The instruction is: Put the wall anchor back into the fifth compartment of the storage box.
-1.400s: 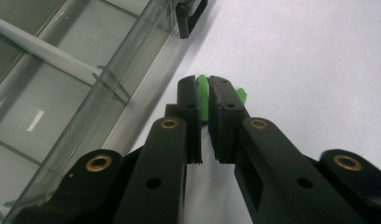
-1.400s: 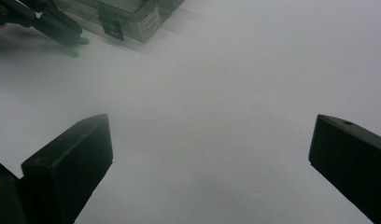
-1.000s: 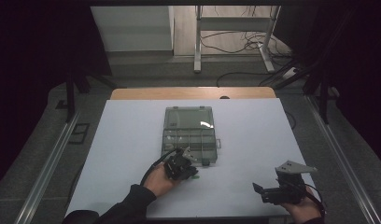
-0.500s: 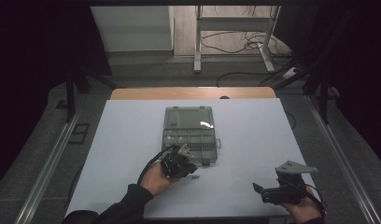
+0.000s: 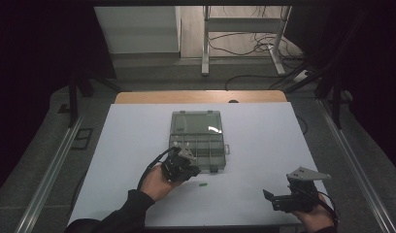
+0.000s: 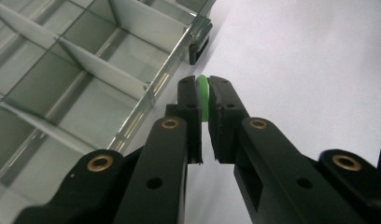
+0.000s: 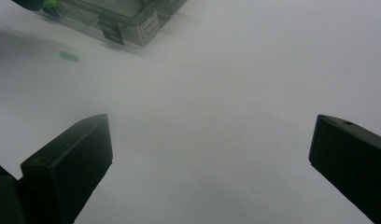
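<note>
A clear plastic compartment box (image 5: 201, 145) lies open mid-table, its lid (image 5: 195, 122) folded back. My left gripper (image 5: 195, 171) hovers at the box's near edge, shut on a small green piece (image 6: 203, 98) pinched between its fingertips. In the left gripper view (image 6: 203, 86) the box's empty compartments (image 6: 76, 93) lie to the left and a latch (image 6: 198, 49) just ahead. A second small green piece (image 5: 202, 184) lies on the table in front of the box, also in the right gripper view (image 7: 68, 56). My right gripper (image 5: 269, 196) rests at the near right, jaws wide open and empty (image 7: 212, 135).
The white table top (image 5: 264, 145) has a wooden strip along its far edge (image 5: 201, 97). Beyond it stand a metal frame and floor cables (image 5: 244, 43). Metal rails run along both sides of the table (image 5: 50, 165).
My left gripper has lifted a little and shifted toward the box's near edge, still pinching the green piece. The right gripper has not moved.
</note>
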`<action>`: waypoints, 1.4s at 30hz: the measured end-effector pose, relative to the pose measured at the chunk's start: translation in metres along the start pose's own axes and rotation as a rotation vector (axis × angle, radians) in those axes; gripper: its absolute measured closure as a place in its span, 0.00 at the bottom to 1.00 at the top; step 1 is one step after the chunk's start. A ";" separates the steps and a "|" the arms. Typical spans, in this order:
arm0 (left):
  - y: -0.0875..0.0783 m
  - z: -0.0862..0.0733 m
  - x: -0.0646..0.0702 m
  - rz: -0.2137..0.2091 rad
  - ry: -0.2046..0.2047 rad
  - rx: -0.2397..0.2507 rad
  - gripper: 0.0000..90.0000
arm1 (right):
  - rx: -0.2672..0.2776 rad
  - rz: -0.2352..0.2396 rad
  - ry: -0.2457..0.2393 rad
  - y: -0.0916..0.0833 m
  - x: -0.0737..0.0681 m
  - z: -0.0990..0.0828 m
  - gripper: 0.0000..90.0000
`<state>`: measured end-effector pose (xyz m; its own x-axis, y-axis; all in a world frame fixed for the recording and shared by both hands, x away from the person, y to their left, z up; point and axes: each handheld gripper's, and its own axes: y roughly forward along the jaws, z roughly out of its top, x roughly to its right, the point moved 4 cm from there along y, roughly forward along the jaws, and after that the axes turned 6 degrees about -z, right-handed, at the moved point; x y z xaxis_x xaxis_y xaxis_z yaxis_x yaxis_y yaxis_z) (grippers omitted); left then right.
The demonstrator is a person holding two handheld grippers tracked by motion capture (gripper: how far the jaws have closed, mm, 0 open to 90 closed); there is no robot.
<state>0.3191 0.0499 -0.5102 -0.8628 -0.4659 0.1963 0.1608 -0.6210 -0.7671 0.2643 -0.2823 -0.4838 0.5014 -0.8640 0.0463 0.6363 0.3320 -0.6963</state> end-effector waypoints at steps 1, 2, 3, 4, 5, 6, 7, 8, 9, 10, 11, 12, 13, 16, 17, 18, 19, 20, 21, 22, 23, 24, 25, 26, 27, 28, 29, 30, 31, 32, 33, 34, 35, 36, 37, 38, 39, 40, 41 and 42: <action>-0.001 0.000 -0.001 0.002 -0.002 0.002 0.94 | 0.001 0.001 -0.001 0.000 0.000 0.000 0.00; -0.003 0.000 -0.002 0.004 -0.003 0.004 0.94 | 0.002 0.001 -0.002 0.000 0.000 0.000 0.00; -0.004 0.000 -0.002 0.007 -0.005 0.006 0.94 | 0.003 0.000 -0.002 0.000 0.000 0.000 0.00; -0.006 -0.001 -0.004 0.008 -0.007 0.007 0.94 | 0.003 0.000 -0.003 0.000 0.000 0.000 0.00; -0.007 -0.001 -0.004 0.010 -0.011 0.011 0.94 | 0.004 0.001 -0.003 0.000 0.000 0.000 0.00; -0.008 -0.001 -0.006 0.010 -0.012 0.011 0.94 | 0.004 0.001 -0.003 0.000 0.000 0.000 0.00; -0.009 -0.002 -0.007 0.011 -0.016 0.013 0.94 | 0.004 0.002 -0.003 0.000 0.000 0.000 0.00; -0.011 -0.002 -0.008 0.011 -0.020 0.016 0.94 | 0.004 0.002 -0.003 0.000 0.000 0.000 0.00; -0.012 -0.002 -0.009 0.010 -0.022 0.016 0.94 | 0.004 0.002 -0.006 0.000 0.000 0.000 0.00; -0.013 -0.002 -0.009 0.011 -0.027 0.017 0.94 | 0.003 0.002 -0.007 0.000 -0.001 0.000 0.00; -0.014 -0.003 -0.010 0.012 -0.028 0.017 0.94 | 0.002 0.002 -0.008 0.000 -0.001 0.000 0.00; -0.015 -0.003 -0.011 0.014 -0.031 0.018 0.94 | 0.000 0.004 -0.008 0.000 -0.001 0.000 0.00; -0.016 -0.003 -0.012 0.018 -0.035 0.019 0.94 | -0.001 0.005 -0.010 0.000 -0.001 0.000 0.00; -0.020 -0.004 -0.015 0.030 -0.042 0.025 0.94 | -0.002 0.005 -0.013 0.000 -0.001 0.000 0.00; -0.022 -0.004 -0.017 0.033 -0.045 0.028 0.94 | -0.002 0.005 -0.015 0.000 -0.001 0.000 0.00; -0.023 -0.004 -0.018 0.037 -0.049 0.030 0.94 | -0.002 0.005 -0.015 0.000 -0.001 0.000 0.00; -0.024 -0.005 -0.019 0.040 -0.052 0.032 0.94 | -0.003 0.005 -0.014 0.000 -0.001 0.000 0.00; -0.026 -0.005 -0.021 0.045 -0.053 0.032 0.94 | -0.004 0.005 -0.014 0.000 -0.001 0.000 0.00; -0.027 -0.006 -0.022 0.047 -0.058 0.035 0.94 | -0.005 0.005 -0.013 0.000 -0.001 0.000 0.00; -0.028 -0.006 -0.024 0.051 -0.060 0.035 0.94 | -0.005 0.005 -0.014 0.000 -0.001 0.000 0.00; -0.029 -0.007 -0.025 0.056 -0.064 0.038 0.94 | -0.005 0.005 -0.015 0.000 -0.001 0.000 0.00; -0.030 -0.007 -0.026 0.059 -0.067 0.037 0.94 | -0.005 0.005 -0.015 0.000 -0.001 0.000 0.00; -0.031 -0.008 -0.028 0.063 -0.071 0.039 0.94 | -0.005 0.005 -0.015 0.000 -0.001 0.000 0.00; -0.032 -0.008 -0.029 0.067 -0.074 0.040 0.94 | -0.004 0.005 -0.015 0.000 -0.002 0.000 0.00; -0.033 -0.009 -0.031 0.072 -0.076 0.039 0.94 | -0.003 0.005 -0.016 0.001 -0.001 0.000 0.00; -0.034 -0.010 -0.032 0.077 -0.078 0.041 0.94 | -0.004 0.005 -0.016 0.001 -0.001 0.000 0.00; -0.035 -0.010 -0.033 0.083 -0.081 0.041 0.94 | -0.004 0.004 -0.016 0.001 -0.001 0.000 0.00; -0.036 -0.011 -0.034 0.087 -0.085 0.043 0.94 | -0.004 0.004 -0.016 0.001 -0.002 0.000 0.00; -0.037 -0.011 -0.036 0.093 -0.088 0.044 0.93 | -0.005 0.004 -0.017 0.001 -0.002 0.000 0.00; -0.038 -0.012 -0.037 0.098 -0.089 0.043 0.93 | -0.005 0.003 -0.017 0.001 -0.002 0.000 0.00; -0.039 -0.012 -0.038 0.101 -0.094 0.045 0.93 | -0.005 0.003 -0.016 0.001 -0.002 0.000 0.00; -0.040 -0.013 -0.040 0.107 -0.097 0.047 0.93 | -0.005 0.003 -0.016 0.001 -0.002 0.000 0.00; -0.040 -0.014 -0.041 0.109 -0.102 0.047 0.93 | -0.004 0.003 -0.016 0.001 -0.002 0.000 0.00; -0.041 -0.014 -0.042 0.113 -0.106 0.049 0.93 | -0.005 0.003 -0.016 0.001 -0.002 0.000 0.00; -0.041 -0.015 -0.044 0.117 -0.109 0.050 0.93 | -0.005 0.003 -0.016 0.001 -0.002 0.000 0.00; -0.042 -0.016 -0.045 0.120 -0.111 0.049 0.93 | -0.005 0.003 -0.016 0.001 -0.002 0.000 0.00; -0.042 -0.016 -0.046 0.121 -0.116 0.051 0.93 | -0.005 0.003 -0.017 0.001 -0.002 0.000 0.00; -0.043 -0.017 -0.047 0.124 -0.119 0.051 0.93 | -0.005 0.003 -0.017 0.001 -0.002 0.000 0.00; -0.043 -0.017 -0.048 0.127 -0.122 0.051 0.93 | -0.005 0.003 -0.016 0.001 -0.002 0.000 0.00; -0.043 -0.018 -0.049 0.129 -0.123 0.050 0.93 | -0.006 0.003 -0.017 0.001 -0.002 0.000 0.00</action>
<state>0.3458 0.1102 -0.4976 -0.7687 -0.6155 0.1740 0.2926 -0.5802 -0.7601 0.2639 -0.2806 -0.4844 0.5130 -0.8566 0.0561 0.6316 0.3323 -0.7004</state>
